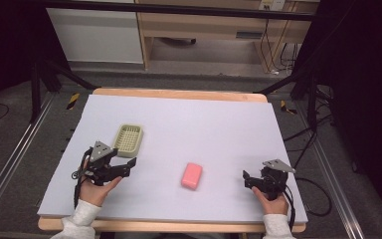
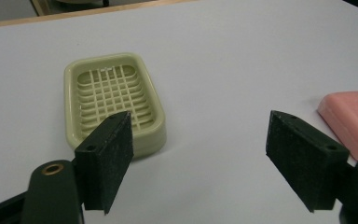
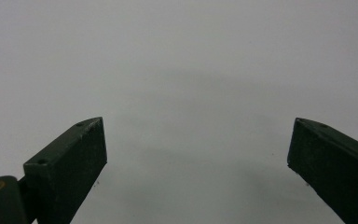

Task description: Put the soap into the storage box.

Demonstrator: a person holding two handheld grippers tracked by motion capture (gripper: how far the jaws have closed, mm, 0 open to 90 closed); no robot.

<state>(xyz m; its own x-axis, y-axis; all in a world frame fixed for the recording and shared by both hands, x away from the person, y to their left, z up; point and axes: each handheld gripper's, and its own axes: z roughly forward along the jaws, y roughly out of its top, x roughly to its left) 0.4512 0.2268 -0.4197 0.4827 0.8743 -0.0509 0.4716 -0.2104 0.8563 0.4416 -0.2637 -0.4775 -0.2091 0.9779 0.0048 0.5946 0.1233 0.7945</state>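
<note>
left tongs (image 1: 129, 166) wide apart, nothing between, just at 6 o'clock of pale green soap dish (image 1: 128, 139) | pink soap bar (image 1: 192, 175) flat on worktop (image 1: 204, 124), at 4 o'clock of dish, apart | right tongs (image 1: 247, 178) agape, empty, at 3 o'clock of bar

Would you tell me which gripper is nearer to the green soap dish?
Left. The left gripper hovers just beside the soap dish; the right gripper sits far across, beyond the pink soap.
</note>
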